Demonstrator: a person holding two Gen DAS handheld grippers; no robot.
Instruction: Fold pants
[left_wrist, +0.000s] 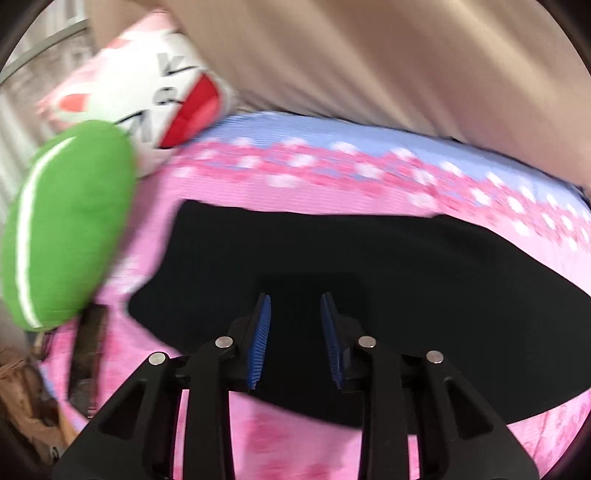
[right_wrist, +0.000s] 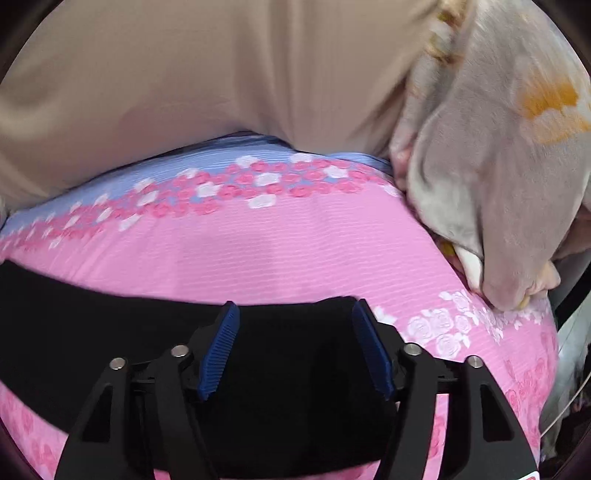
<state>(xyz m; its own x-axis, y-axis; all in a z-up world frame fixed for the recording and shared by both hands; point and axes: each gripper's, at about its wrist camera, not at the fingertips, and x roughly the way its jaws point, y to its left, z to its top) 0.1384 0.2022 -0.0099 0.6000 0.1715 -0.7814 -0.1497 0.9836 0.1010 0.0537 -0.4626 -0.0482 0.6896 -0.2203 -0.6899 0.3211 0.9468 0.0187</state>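
Observation:
Black pants (left_wrist: 369, 266) lie flat on a pink flowered bedsheet (left_wrist: 332, 188). In the left wrist view my left gripper (left_wrist: 295, 306) hovers over the pants' near left part, jaws open, blue pads (left_wrist: 260, 339) empty. In the right wrist view the pants (right_wrist: 110, 325) run as a dark band from the left edge to under my right gripper (right_wrist: 295, 314). The right jaws are open wide over the pants' right end, with nothing between the pads (right_wrist: 218, 350).
A green plush (left_wrist: 70, 225) and a white and red plush (left_wrist: 159, 92) lie at the bed's left. A grey flowered blanket (right_wrist: 498, 166) is bunched at the right. A beige curtain (right_wrist: 184, 81) hangs behind the bed.

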